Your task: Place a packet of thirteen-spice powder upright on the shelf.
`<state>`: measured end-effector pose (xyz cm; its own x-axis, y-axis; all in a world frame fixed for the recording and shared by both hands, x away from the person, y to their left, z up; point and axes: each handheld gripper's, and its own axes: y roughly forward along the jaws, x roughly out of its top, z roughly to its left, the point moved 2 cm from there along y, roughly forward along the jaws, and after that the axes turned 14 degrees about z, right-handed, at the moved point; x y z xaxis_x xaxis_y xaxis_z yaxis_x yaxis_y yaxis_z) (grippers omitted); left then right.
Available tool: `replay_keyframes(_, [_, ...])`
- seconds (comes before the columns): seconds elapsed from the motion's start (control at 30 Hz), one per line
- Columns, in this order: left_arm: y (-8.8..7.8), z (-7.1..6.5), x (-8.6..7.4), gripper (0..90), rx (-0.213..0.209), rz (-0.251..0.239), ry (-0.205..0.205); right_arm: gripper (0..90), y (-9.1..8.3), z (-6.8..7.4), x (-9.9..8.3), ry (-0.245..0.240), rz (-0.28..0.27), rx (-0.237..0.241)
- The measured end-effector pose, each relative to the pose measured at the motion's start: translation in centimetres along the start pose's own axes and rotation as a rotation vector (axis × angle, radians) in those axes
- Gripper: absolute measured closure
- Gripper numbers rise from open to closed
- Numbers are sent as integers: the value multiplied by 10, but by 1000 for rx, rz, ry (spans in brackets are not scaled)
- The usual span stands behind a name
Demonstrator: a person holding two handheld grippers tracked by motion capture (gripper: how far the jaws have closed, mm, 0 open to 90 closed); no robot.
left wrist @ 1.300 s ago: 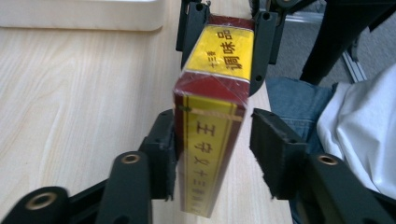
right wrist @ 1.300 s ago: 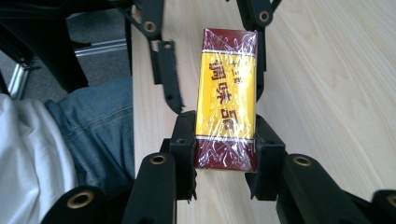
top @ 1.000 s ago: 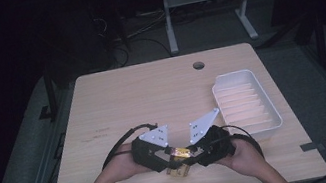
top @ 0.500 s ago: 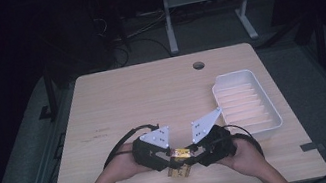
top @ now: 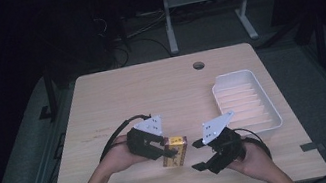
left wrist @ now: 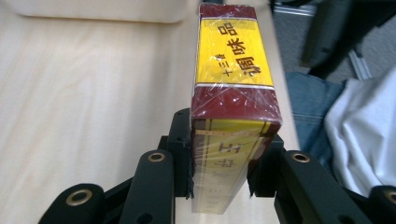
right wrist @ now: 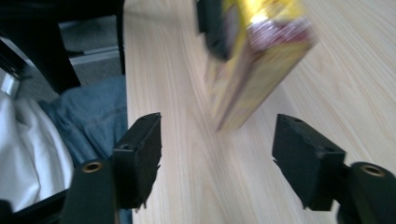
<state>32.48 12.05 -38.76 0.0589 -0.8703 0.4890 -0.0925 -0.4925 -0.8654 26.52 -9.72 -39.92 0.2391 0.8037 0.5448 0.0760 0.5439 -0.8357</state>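
Note:
A yellow and dark red box (top: 175, 152) wrapped in clear film, with printed characters on it, is held just above the wooden table (top: 152, 98) near its front edge. My left gripper (top: 163, 149) is shut on the box (left wrist: 231, 84), its pads (left wrist: 181, 140) pressing both narrow sides. My right gripper (top: 197, 155) stands a little to the right of the box, apart from it. Its jaws have just been opening and nothing is between them (right wrist: 217, 149). In the right gripper view the box (right wrist: 252, 60) is blurred and lies ahead of the open jaws.
An empty white ribbed tray (top: 246, 102) lies at the table's right side. A round cable hole (top: 198, 65) is near the far edge. The person's jeans and white shirt (left wrist: 359, 130) are close to the front edge.
Both grippers met at the box before. Now the right gripper has let go, opened its jaws and drawn back to the right. The left gripper keeps the box.

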Motion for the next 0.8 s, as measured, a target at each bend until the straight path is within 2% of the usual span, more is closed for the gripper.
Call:
replay_keyframes(0.17, [-4,12,4,671,17,-18,-30,287,0,6,-5,-20,3,4])
replay_keyframes(0.33, [-5,19,10,671,28,-17,-44,282,1,10,-11,-37,10,3])
replay_keyframes(0.63, [-7,27,16,671,36,-14,-56,262,3,9,-17,-12,-2,15])
replay_keyframes(0.8, [-10,30,20,671,41,-20,-55,256,9,10,-18,-14,14,12])
